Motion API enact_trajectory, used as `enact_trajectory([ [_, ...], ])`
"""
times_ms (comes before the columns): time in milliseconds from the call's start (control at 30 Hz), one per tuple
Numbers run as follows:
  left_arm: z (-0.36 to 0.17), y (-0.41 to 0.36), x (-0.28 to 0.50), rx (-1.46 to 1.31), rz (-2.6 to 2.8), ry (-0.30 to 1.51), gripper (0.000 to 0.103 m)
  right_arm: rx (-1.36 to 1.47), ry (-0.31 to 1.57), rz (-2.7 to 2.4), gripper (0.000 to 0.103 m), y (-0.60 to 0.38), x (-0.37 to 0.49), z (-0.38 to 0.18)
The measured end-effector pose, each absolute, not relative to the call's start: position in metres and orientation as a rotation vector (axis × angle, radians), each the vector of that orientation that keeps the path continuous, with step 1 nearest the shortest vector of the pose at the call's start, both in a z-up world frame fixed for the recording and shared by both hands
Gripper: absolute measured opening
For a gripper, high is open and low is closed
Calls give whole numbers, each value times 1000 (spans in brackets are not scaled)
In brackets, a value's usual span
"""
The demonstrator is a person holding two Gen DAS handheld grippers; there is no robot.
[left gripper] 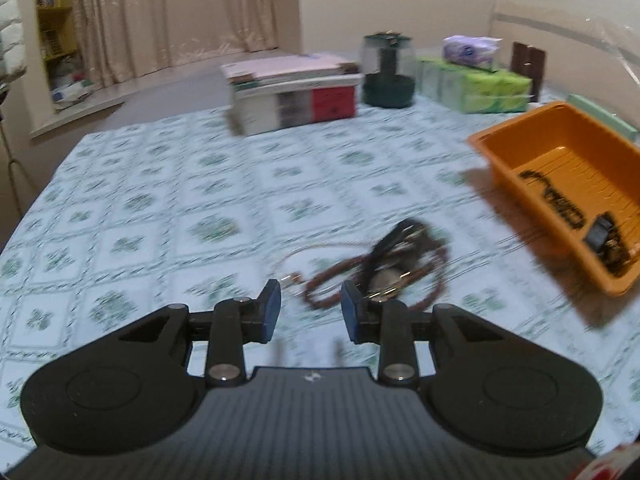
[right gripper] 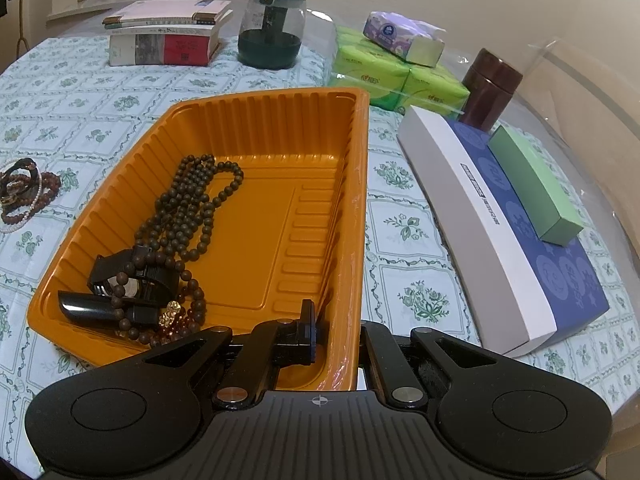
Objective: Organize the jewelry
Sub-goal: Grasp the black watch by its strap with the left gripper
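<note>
A tangle of loose jewelry (left gripper: 384, 268) lies on the flowered tablecloth: a red-brown bead string, a black cord and a thin pale strand. My left gripper (left gripper: 311, 310) hovers just short of it, open, with nothing between its blue pads. The same pile (right gripper: 24, 192) shows at the far left of the right wrist view. The orange tray (right gripper: 256, 208) holds a dark bead necklace (right gripper: 192, 208), a black watch (right gripper: 132, 276) and a gold charm (right gripper: 170, 314). My right gripper (right gripper: 340, 338) is shut on the tray's near right wall. The tray (left gripper: 532, 148) stands to the right of the pile.
At the back stand stacked books (right gripper: 168, 36), a glass jar with a green lid (right gripper: 272, 28), green tissue packs (right gripper: 384, 76) with a purple pack (right gripper: 400, 34) on top, and a brown canister (right gripper: 490, 88). A white-and-blue box (right gripper: 500, 232) carrying a small green box (right gripper: 536, 188) lies right of the tray.
</note>
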State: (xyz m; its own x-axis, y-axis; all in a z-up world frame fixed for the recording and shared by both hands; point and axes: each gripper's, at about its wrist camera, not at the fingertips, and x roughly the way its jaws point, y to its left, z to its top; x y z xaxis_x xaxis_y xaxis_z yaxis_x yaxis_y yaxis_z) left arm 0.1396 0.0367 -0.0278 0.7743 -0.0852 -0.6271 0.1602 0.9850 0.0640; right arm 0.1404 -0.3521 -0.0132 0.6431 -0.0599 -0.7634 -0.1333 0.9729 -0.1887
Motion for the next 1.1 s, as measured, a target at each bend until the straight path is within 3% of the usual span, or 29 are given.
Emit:
enact_trajectory([
  [700, -53, -15, 188, 204, -264, 713, 31, -245, 879, 38, 5, -351, 141, -14],
  [733, -54, -16, 191, 204, -262, 717, 29, -243, 879, 38, 5, -351, 141, -14],
  [800, -54, -19, 195, 214, -257, 719, 16, -241, 880, 38, 5, -351, 141, -15],
  [1100, -42, -4, 187, 166, -247, 704, 10, -238, 879, 38, 5, -352, 141, -14],
])
